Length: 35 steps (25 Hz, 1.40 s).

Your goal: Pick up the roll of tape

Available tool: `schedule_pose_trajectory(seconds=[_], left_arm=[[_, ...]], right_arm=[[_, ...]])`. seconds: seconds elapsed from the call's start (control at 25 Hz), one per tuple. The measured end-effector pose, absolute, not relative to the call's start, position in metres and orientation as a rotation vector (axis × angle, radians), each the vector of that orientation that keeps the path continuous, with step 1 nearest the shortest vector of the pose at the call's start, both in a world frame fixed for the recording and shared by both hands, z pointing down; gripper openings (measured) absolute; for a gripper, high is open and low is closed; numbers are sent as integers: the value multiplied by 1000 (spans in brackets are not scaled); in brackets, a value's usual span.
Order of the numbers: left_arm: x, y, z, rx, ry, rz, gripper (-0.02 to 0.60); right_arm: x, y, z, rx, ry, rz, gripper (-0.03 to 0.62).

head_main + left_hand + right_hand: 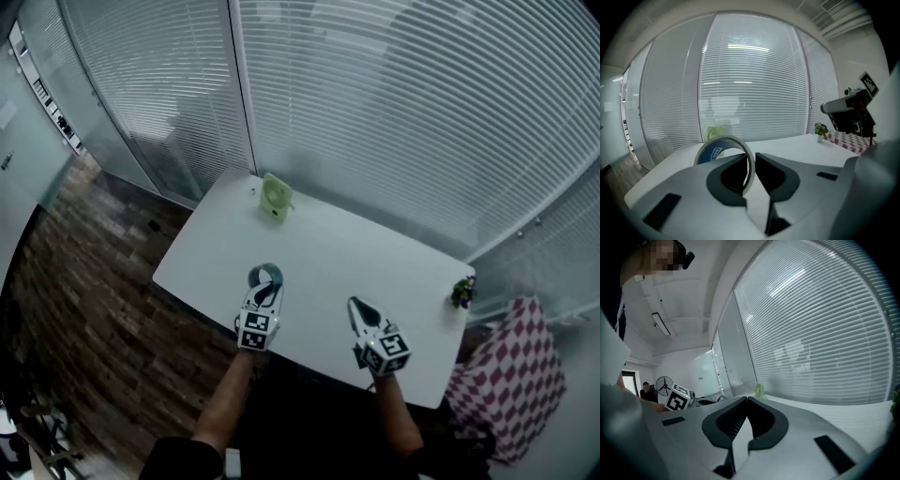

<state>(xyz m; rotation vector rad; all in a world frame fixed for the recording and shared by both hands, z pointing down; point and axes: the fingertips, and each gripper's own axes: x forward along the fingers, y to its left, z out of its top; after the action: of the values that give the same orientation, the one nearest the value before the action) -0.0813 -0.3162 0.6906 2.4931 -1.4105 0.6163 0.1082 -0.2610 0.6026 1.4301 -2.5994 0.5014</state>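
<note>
The roll of tape (723,146) is a pale ring with a blue inner core. My left gripper (751,169) is shut on its right wall, one jaw inside the ring and one outside. In the head view the roll of tape (265,276) stands on edge at the tip of the left gripper (263,292), over the near left part of the white table (328,253). My right gripper (360,311) hovers over the table's near edge. In its own view the right gripper (746,402) is shut with nothing between the jaws.
A small green object (275,199) stands at the table's far left edge, in front of the window blinds. A little potted plant (463,292) sits at the right edge. A red-and-white checked cloth (511,375) lies beyond the table's right end. Wooden floor lies to the left.
</note>
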Motion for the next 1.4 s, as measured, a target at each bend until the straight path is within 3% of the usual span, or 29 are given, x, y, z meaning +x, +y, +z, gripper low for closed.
schedule_pose_trajectory(seconds=[1.4], left_arm=[[-113, -242, 579, 2525, -1530, 16, 54]], right_arm=[[101, -261, 590, 1363, -2611, 303, 6]])
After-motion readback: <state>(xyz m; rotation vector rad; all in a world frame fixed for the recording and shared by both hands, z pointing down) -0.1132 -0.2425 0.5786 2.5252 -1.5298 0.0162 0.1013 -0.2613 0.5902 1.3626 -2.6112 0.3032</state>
